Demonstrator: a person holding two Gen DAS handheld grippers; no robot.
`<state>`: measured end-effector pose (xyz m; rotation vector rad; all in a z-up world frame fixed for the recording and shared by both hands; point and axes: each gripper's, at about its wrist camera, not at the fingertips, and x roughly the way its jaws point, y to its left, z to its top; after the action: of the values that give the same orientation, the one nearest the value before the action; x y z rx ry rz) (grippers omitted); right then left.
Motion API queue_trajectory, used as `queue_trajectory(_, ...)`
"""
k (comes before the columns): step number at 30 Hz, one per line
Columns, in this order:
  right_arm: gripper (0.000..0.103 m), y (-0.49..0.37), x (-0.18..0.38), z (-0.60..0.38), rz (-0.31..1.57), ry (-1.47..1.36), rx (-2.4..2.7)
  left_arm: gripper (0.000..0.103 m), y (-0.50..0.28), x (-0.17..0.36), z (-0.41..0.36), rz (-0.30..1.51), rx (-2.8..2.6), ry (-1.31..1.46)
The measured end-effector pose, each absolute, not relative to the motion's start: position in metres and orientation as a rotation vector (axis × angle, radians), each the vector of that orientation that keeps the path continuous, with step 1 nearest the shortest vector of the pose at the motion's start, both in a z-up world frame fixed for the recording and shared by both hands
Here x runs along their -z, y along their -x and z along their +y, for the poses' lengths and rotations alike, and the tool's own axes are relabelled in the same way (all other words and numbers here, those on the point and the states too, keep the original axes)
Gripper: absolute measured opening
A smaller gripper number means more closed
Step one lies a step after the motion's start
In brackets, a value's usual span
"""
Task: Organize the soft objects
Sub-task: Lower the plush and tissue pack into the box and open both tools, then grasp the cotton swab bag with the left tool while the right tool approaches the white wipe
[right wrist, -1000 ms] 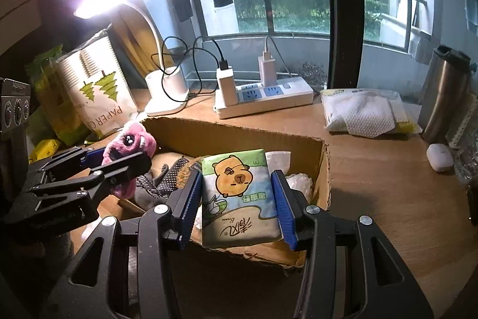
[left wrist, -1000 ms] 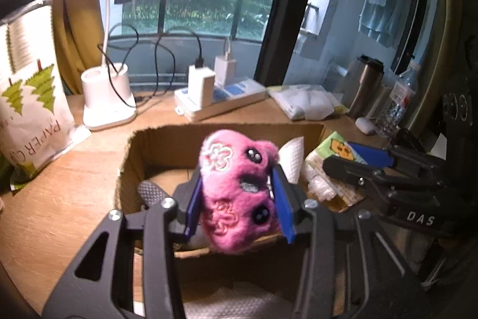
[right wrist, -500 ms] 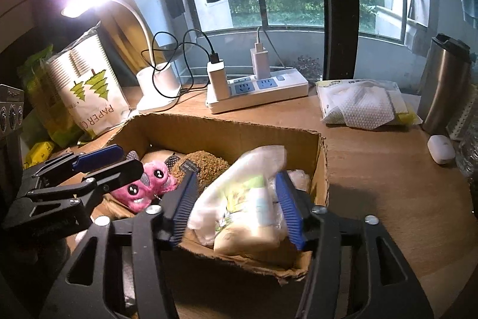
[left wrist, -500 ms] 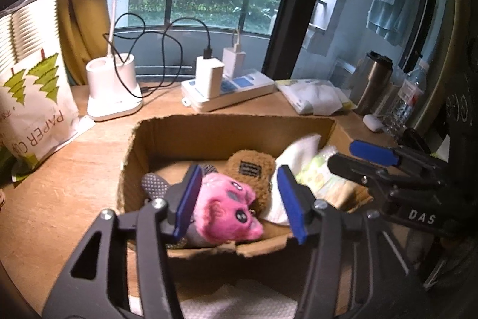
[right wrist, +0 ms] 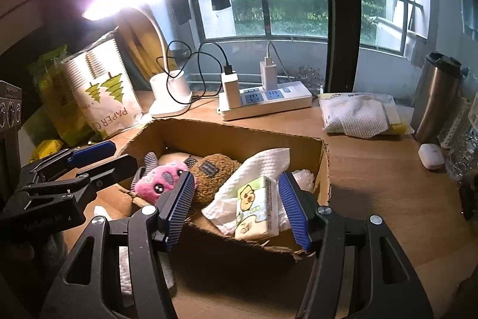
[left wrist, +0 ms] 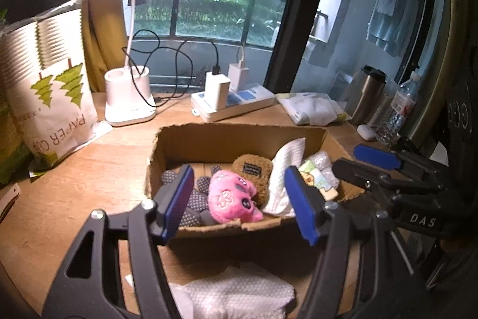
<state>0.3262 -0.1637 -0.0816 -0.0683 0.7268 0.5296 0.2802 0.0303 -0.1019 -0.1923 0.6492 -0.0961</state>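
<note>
Your left gripper (left wrist: 239, 199) hangs over the near wall of the cardboard box (left wrist: 239, 136), jaws opening, pads clear of everything. The pink plush (left wrist: 231, 199) lies loose in the box between them, against the brown plush (left wrist: 254, 172) and grey dotted socks (left wrist: 191, 208). Your right gripper (right wrist: 236, 208) stands likewise: jaws opening a little, gripping nothing. The tissue pack (right wrist: 255, 208) rests in the box's right end, between the pads, on a white paper towel (right wrist: 257, 169). The box sits on the wooden surface (right wrist: 388, 178).
</note>
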Motion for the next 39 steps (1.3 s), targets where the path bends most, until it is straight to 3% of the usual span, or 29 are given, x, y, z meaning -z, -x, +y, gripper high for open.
queue_trajectory(15,0.062,-0.286,0.065,-0.155,0.684,0.087,-0.535,0.065,-0.232,0.094,0.044,0.618,0.083,0.208)
queue_trajectory(39,0.062,-0.236,0.104,-0.145,0.752,0.090,-0.562,0.065,-0.177,0.140,0.047,0.711,0.071,0.221)
